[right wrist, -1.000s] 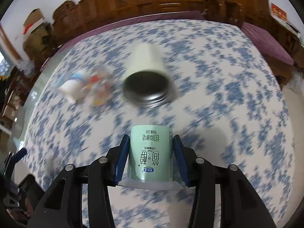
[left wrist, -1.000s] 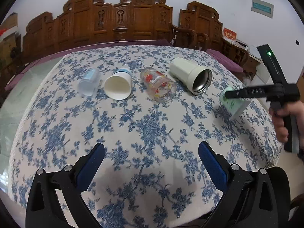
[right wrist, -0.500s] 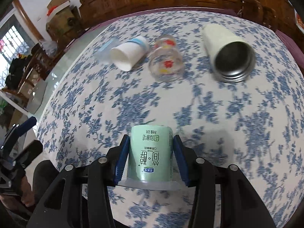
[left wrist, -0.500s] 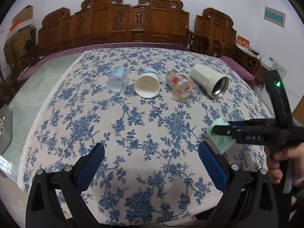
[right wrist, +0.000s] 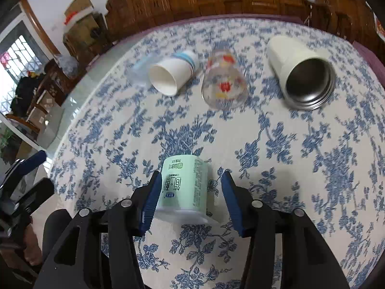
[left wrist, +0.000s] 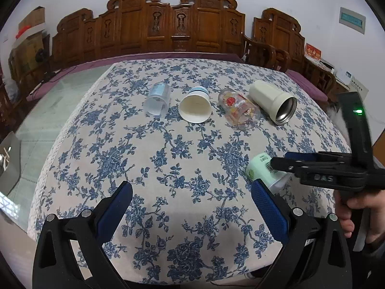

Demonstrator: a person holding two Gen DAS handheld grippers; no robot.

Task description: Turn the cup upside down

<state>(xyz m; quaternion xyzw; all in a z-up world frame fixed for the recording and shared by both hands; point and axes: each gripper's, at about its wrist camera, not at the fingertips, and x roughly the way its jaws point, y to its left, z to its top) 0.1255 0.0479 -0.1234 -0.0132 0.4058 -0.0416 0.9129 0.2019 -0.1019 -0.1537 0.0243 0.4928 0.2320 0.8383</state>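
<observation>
While right tongs (right wrist: 190, 192) gape, smooth green cup (right wrist: 184, 187), flowered cloth (right wrist: 276, 149)

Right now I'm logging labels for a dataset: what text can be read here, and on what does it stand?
"DAS": on the body of the right tongs, left wrist view.
"简·醇": large characters on the green cup, seen upside down; probable reading.
Smaller print on the green cup: too small to read.
Red sign and wall plaque: too small to read.
</observation>
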